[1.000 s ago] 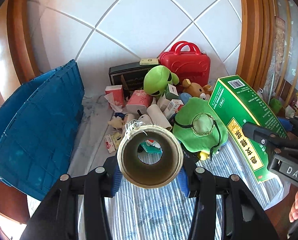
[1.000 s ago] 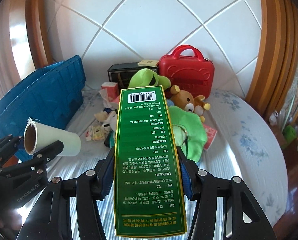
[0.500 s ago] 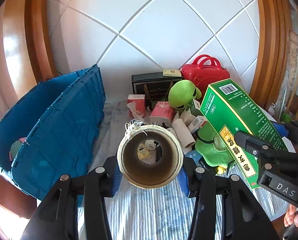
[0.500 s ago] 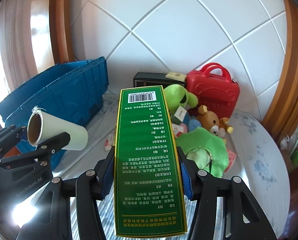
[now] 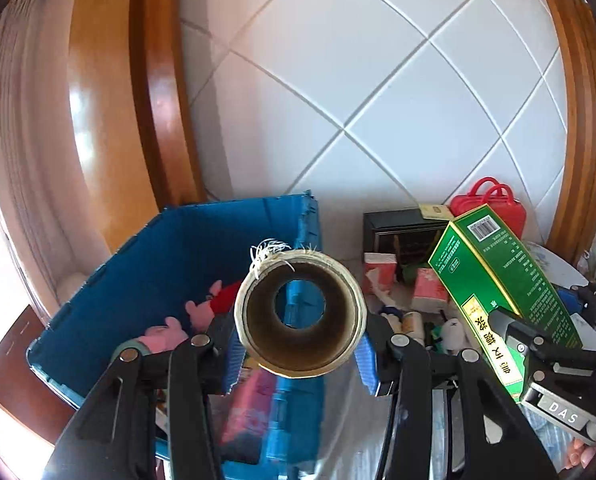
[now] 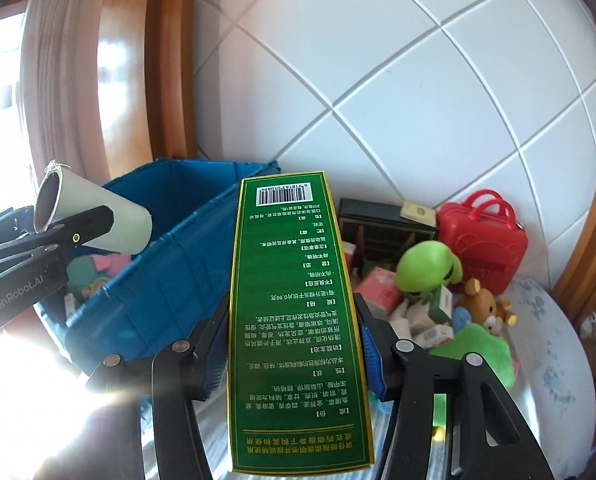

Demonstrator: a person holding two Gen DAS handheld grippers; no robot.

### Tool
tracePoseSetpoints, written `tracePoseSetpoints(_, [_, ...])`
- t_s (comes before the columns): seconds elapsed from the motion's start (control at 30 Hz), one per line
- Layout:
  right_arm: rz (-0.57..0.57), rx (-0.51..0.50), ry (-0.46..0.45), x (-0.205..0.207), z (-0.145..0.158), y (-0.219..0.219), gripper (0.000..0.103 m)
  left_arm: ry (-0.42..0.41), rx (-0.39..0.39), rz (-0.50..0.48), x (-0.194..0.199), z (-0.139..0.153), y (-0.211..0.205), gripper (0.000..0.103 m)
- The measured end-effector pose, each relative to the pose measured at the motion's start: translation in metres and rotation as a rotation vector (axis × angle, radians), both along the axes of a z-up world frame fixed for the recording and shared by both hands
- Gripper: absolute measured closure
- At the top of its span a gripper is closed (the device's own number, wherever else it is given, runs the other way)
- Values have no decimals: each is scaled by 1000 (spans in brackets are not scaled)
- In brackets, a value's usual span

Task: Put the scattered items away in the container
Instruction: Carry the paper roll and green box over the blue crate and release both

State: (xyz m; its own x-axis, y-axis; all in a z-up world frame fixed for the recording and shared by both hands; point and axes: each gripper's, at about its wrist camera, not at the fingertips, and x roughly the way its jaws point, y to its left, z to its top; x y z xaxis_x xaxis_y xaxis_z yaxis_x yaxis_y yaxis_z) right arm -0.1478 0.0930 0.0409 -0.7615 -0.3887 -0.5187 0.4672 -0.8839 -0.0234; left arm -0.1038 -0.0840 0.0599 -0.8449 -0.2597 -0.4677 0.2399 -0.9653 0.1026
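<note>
My left gripper (image 5: 298,356) is shut on a cardboard roll (image 5: 300,314) and holds it over the right rim of the open blue crate (image 5: 146,272); the roll also shows in the right wrist view (image 6: 94,220). My right gripper (image 6: 294,344) is shut on a long green box (image 6: 294,300), held up to the right of the crate (image 6: 170,288); the box also shows in the left wrist view (image 5: 506,292). Pink plush toys (image 5: 178,320) lie inside the crate.
A pile of items lies right of the crate: a red toy suitcase (image 6: 482,236), a black box (image 6: 378,232), a green plush (image 6: 426,268), a brown bear (image 6: 482,308), small cartons (image 6: 378,292). A tiled wall stands behind, with wooden frames at both sides.
Both grippers have swung left toward the crate with their loads. The roll now hangs over the crate's rim and the crate's inside has come into view.
</note>
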Motion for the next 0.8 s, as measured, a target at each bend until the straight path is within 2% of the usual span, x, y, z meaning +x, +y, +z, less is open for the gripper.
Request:
tracePoseSetpoints(0.23, [64,-37,-10,12,16,-115,49,-91,40,64,4,-19,-108,58])
tracePoseSetpoints(0.4, [121,-53,-54,15,14,-174,49,-180,91,99,-6,-44,-165,58])
tracePoseSetpoints(0.63, [156,-33,-114,6,-1,-227,49,-287,145,97,-25,-78,-202,58])
tracePoseSetpoints(0.8, [149,-6,-145,-3,-17,-241,49,-333,161,73,-34,-92,-211,57])
